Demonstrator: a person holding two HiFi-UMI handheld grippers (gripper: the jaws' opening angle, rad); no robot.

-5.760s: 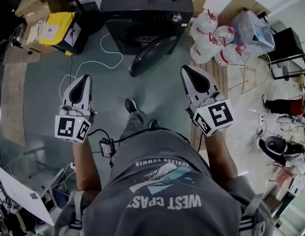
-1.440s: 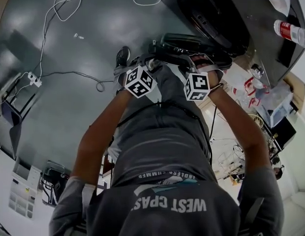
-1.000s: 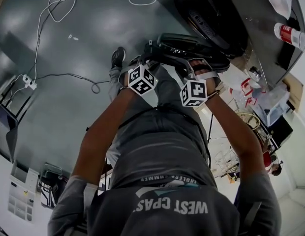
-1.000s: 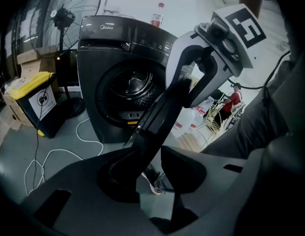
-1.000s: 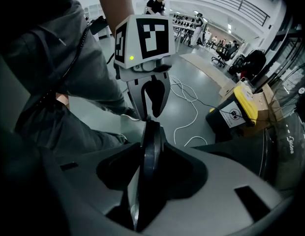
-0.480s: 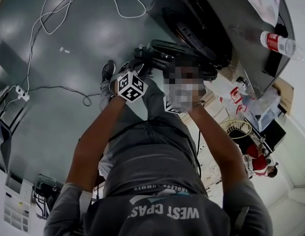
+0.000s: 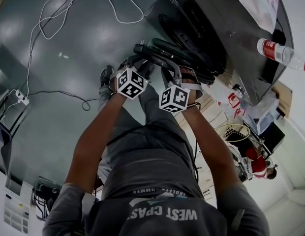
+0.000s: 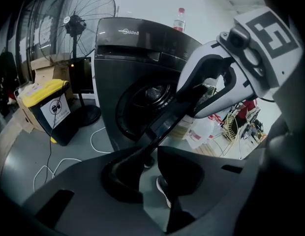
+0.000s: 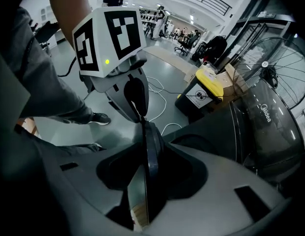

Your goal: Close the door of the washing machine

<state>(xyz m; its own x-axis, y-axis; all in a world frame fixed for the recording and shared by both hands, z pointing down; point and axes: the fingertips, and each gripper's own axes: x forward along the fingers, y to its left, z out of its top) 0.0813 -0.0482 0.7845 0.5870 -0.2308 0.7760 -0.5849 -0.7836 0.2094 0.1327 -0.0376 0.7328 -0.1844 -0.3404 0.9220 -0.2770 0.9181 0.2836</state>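
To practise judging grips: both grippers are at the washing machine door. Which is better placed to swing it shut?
Probably the right gripper: the door rim sits deep between its jaws, which have just been opening. The left gripper, jaws just closing, pinches the rim only at its tips.

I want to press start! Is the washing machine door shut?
No, the door stands swung out from the washing machine, leaving its drum opening showing.

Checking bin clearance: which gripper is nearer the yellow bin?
Left. The left gripper, jaws just closing on the door rim, is on the side toward the yellow bin. The right gripper, jaws just eased wider around the rim, sits further along, away from the bin.
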